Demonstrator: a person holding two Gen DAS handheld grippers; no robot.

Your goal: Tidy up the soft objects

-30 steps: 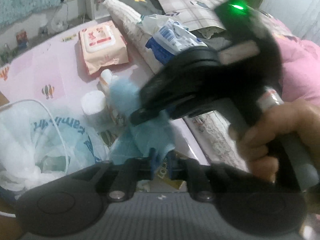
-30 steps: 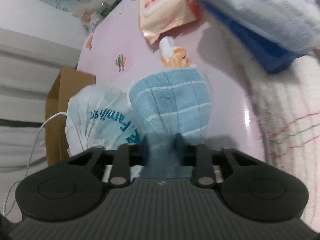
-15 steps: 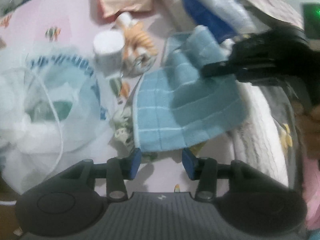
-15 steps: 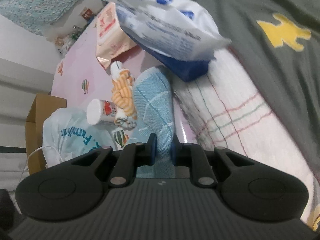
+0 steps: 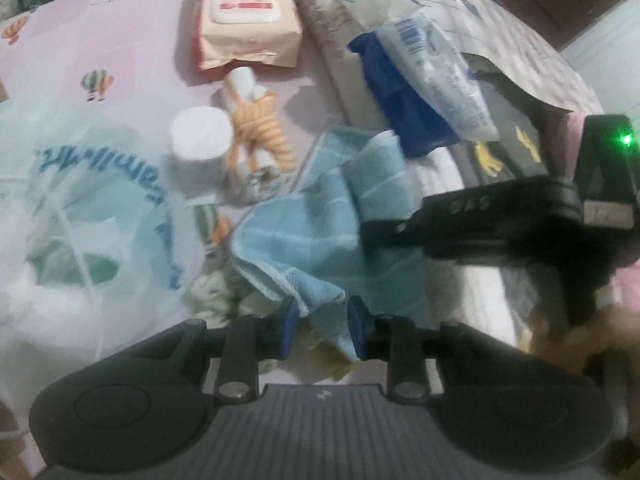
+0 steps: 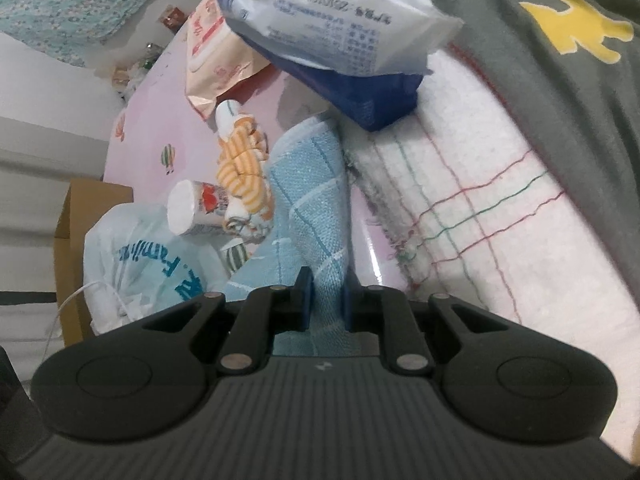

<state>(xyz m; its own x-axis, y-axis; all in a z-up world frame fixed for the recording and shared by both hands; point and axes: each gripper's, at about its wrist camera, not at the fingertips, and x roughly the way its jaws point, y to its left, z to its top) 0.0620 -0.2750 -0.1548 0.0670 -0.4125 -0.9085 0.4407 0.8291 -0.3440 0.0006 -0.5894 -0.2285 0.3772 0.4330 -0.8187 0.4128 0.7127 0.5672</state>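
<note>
My right gripper (image 6: 326, 300) pinches the blue towel (image 6: 316, 184) tight. My left gripper (image 5: 322, 330) is closing around the towel's corner, pads not yet pressing. The towel lies beside the striped sock bundle (image 5: 260, 132), against the white blanket (image 6: 460, 184).

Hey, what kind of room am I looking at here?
Probably a bedroom at home, seen over a bed: a pink cartoon-print bedsheet with folded white blankets, a peach pack of wet wipes and a light blue checked towel lying on it.
</note>
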